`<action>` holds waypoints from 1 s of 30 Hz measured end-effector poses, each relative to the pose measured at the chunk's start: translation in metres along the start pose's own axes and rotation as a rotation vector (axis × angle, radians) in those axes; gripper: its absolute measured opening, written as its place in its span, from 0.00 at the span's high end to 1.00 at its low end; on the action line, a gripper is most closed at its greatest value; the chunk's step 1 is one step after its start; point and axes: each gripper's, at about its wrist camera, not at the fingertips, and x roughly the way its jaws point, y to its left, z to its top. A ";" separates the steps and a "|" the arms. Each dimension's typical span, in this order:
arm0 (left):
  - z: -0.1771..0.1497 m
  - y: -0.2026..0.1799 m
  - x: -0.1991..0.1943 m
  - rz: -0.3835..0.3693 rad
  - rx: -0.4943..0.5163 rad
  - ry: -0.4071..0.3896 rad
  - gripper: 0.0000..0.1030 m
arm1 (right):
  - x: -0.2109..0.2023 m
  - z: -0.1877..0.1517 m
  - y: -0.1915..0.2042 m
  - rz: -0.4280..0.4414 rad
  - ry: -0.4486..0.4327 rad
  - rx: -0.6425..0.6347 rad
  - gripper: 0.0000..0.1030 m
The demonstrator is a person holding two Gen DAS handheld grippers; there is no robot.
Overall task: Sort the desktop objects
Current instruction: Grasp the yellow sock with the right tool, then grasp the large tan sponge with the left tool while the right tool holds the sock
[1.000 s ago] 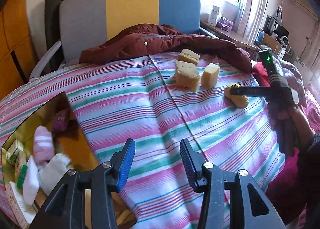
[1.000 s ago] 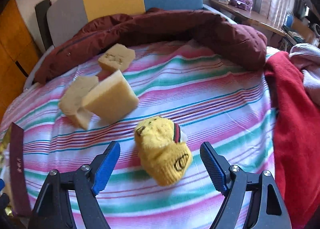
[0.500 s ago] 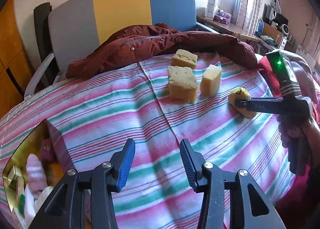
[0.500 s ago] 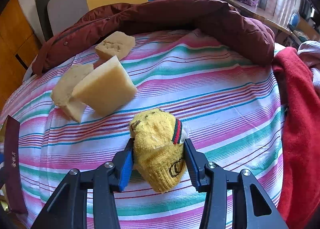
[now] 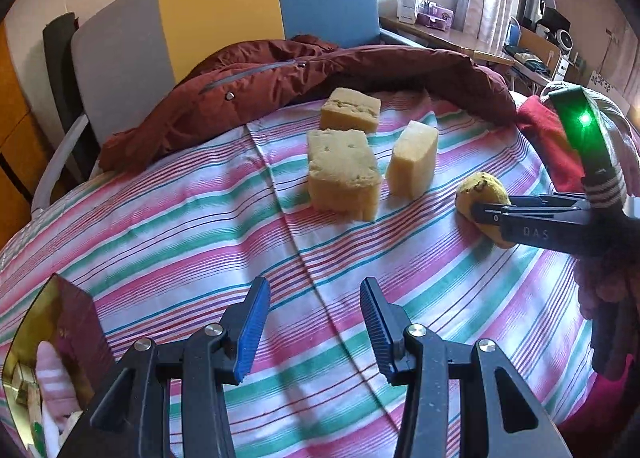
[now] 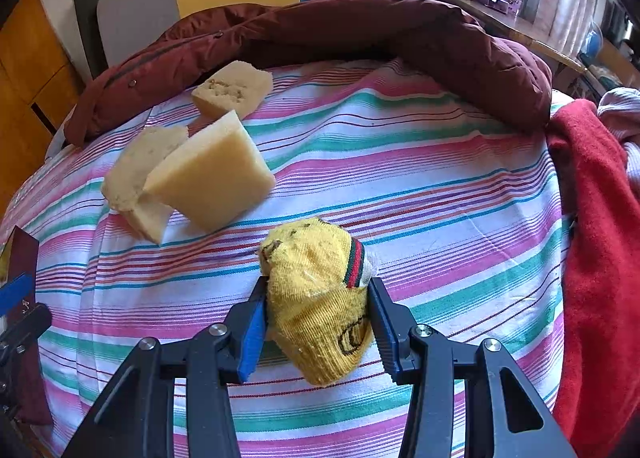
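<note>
The right hand-held gripper [image 6: 316, 322] is clenching a rolled yellow sock [image 6: 316, 298] with a green-red band, lying on the striped bedsheet [image 6: 440, 198] near three sponge blocks [image 6: 212, 178]. The left hand-held gripper [image 5: 314, 322] is hovering, released. A box [image 5: 60, 338] at the edge is cut off, perhaps holding socks.

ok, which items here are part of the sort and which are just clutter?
Job:
- yellow sock, clamped in the right gripper
- three sponge blocks
- box at the left edge, holding other socks

Lying about:
- maroon jacket
- red cloth
- chair
</note>
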 end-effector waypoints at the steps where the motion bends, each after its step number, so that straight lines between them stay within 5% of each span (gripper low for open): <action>1: 0.001 -0.001 0.003 -0.003 0.000 0.005 0.54 | 0.000 0.000 0.000 0.001 0.001 0.000 0.53; 30: 0.089 0.024 0.071 -0.172 -0.216 0.061 0.54 | 0.001 -0.002 0.008 -0.033 0.018 -0.052 0.49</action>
